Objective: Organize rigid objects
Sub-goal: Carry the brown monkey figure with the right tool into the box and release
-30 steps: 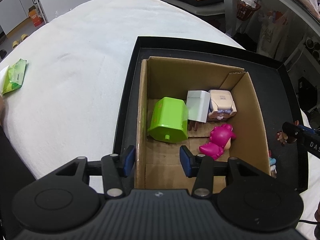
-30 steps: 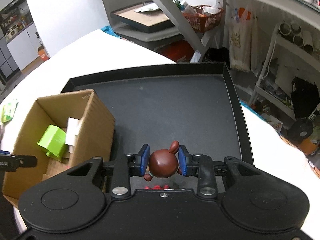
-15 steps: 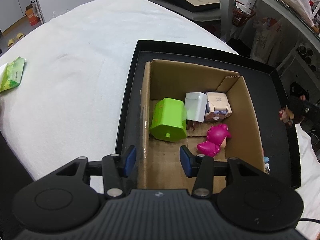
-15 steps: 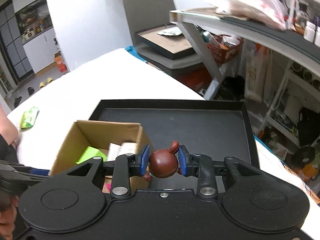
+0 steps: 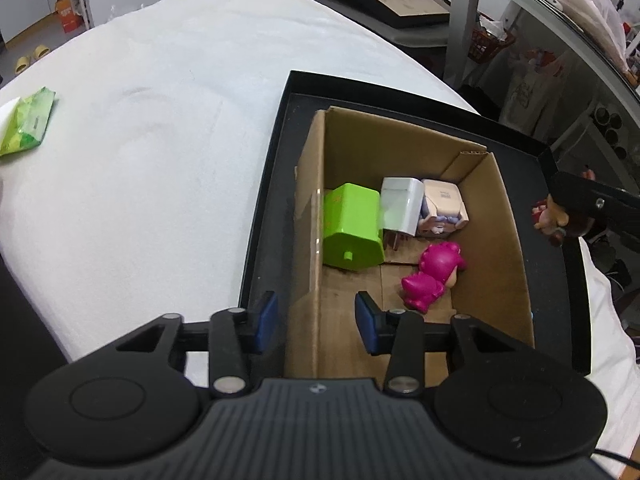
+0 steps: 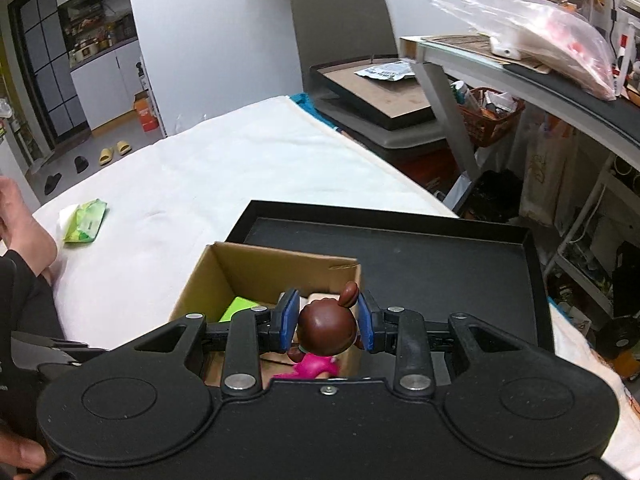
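A cardboard box (image 5: 508,216) (image 6: 224,268) stands in a black tray (image 5: 264,208) (image 6: 440,256). Inside lie a green block (image 5: 352,232) (image 6: 240,306), a white charger (image 5: 400,208), a pale pink box (image 5: 442,200) and a magenta figurine (image 5: 432,276). My right gripper (image 6: 327,326) is shut on a brown-haired figurine (image 6: 327,328) (image 5: 550,216), held above the box's right edge. My left gripper (image 5: 316,320) is open, its fingers either side of the box's near left wall without touching it.
A white cloth (image 5: 160,128) (image 6: 224,164) covers the table left of the tray. A green wipes pack (image 5: 26,124) (image 6: 84,222) lies at its left. Shelving and clutter stand beyond the right edge. A person's hand (image 6: 24,232) shows at far left.
My right gripper has lifted the brown-haired figurine and carried it left, from over the tray floor to above the box. The left gripper has barely moved.
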A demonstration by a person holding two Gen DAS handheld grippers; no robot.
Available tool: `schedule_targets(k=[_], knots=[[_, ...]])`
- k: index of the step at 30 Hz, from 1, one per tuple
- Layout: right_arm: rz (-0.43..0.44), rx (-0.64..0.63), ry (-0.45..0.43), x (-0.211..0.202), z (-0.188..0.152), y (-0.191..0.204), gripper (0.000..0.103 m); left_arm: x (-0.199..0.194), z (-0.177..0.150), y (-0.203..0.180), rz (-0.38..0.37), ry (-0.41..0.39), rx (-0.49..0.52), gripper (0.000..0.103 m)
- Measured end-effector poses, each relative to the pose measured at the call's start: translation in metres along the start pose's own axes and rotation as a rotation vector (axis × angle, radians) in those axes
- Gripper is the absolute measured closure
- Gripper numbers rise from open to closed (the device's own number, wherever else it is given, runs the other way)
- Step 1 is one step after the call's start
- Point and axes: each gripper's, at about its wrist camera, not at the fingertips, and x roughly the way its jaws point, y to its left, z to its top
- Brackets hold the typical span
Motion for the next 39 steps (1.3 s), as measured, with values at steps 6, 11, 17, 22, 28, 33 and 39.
schedule_targets(k=[6, 11, 17, 22, 28, 33, 39], knots=[[0.011, -0.025, 0.031, 0.008, -0.004, 0.022, 0.072, 0.002, -0.005, 0.009, -0.027, 0.011, -0.057, 0.09], [0.018, -0.033, 0.06, 0.019, -0.007, 0.035, 0.072, 0.002, -0.007, 0.018, -0.065, 0.014, -0.106, 0.089], [0.031, -0.039, 0.092, 0.032, -0.012, 0.047, 0.072, 0.001, -0.009, 0.02, -0.079, 0.006, -0.129, 0.088], [0.057, -0.014, 0.11, 0.042, -0.015, 0.052, 0.071, 0.0, -0.009, 0.021, -0.085, 0.008, -0.131, 0.088], [0.056, 0.012, 0.138, 0.056, -0.021, 0.052, 0.07, -0.001, -0.01, 0.021, -0.078, 0.005, -0.128, 0.088], [0.046, 0.024, 0.125, 0.046, -0.024, 0.04, 0.07, 0.0, -0.008, 0.02, -0.08, 0.011, -0.122, 0.088], [-0.002, 0.04, 0.072, 0.015, -0.024, 0.01, 0.07, -0.003, -0.007, 0.01, -0.025, -0.01, -0.059, 0.086]])
